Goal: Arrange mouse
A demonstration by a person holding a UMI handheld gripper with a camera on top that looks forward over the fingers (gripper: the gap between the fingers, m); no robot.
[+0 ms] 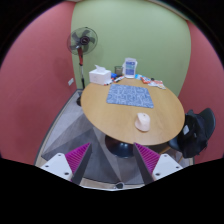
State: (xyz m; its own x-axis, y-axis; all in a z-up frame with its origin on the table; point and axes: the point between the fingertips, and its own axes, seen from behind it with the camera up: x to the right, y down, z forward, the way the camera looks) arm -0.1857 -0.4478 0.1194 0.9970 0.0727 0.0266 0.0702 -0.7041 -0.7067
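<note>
A round wooden worktop [100,112] fills the middle of a room with pink and green walls. A keyboard [129,96] lies at its centre. A pale mouse [143,121] sits nearer, ahead and slightly right of the hand-held gripper [114,160], well beyond its spread, empty fingers, long axis pointing roughly away.

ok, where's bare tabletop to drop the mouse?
Bare wood lies left of the keyboard and along the near table edge, left of the mouse. The far rim is crowded: white box, other clutter. The open fingers hang short of the table, holding nothing.
</note>
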